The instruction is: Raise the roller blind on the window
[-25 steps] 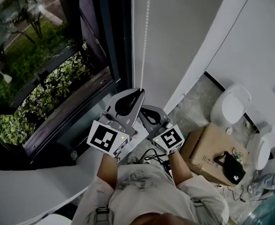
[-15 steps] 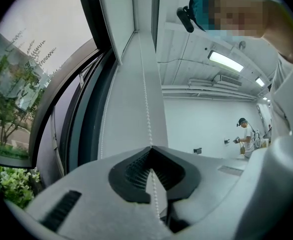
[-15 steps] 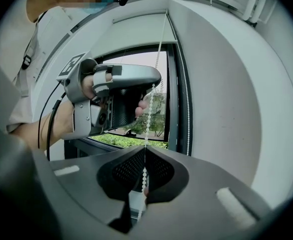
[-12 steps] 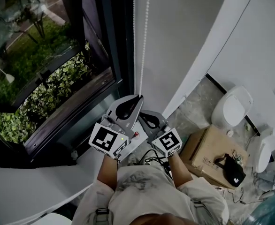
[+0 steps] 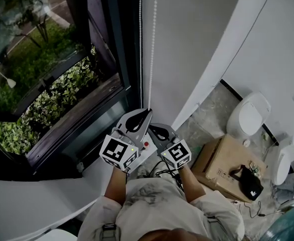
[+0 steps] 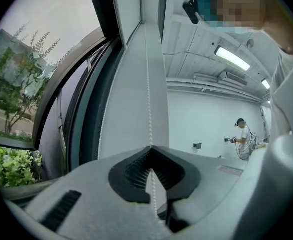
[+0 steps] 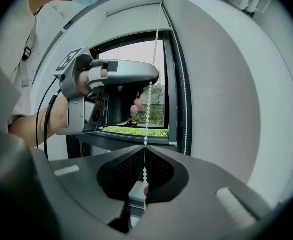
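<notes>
The bead chain [image 5: 151, 59] of the blind, gripped twice beside the window [image 5: 36, 59].
At the upper left of the head view we see the window with green plants outside. Right of its dark frame, the chain hangs down the middle of the picture. The left claw [image 5: 148, 110] is closed tightly on this chain. The right claw [image 5: 153, 126], just below and to the right of it, is also closed on the same strand. At the lower right there is a cardboard box [image 5: 217, 158].

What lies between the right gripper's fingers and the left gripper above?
Only a short stretch of bead chain, pinched by both the right gripper and left gripper; the right gripper view shows it.
</notes>
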The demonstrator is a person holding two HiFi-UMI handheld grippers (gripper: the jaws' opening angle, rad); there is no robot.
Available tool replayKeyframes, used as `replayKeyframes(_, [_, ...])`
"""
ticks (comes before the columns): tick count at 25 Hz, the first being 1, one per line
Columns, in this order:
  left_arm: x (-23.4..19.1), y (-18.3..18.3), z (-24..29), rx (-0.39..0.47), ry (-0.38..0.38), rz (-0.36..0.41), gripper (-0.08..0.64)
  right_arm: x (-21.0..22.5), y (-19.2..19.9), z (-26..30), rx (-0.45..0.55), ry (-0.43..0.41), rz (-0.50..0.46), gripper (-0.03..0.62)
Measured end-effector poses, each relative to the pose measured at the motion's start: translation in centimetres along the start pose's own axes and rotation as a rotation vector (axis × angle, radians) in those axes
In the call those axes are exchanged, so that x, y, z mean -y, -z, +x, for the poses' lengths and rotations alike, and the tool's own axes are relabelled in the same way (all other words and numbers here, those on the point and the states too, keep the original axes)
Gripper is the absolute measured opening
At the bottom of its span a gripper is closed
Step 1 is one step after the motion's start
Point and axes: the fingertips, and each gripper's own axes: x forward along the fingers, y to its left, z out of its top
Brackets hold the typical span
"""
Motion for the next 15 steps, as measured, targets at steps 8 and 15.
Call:
replayKeyframes(8, [-0.2,2.8,-0.2,-0.044,-0.008,-0.033,0.009,-0.1,2.8,0.3,-0.043,-0.008,0.025,0.011])
replayKeyframes(15, [-0.2,4.8,-0.7,-0.072,-0.011,-0.051,0.009,-0.3,4.9,0.4,-0.071,-0.014,0.043,0.011])
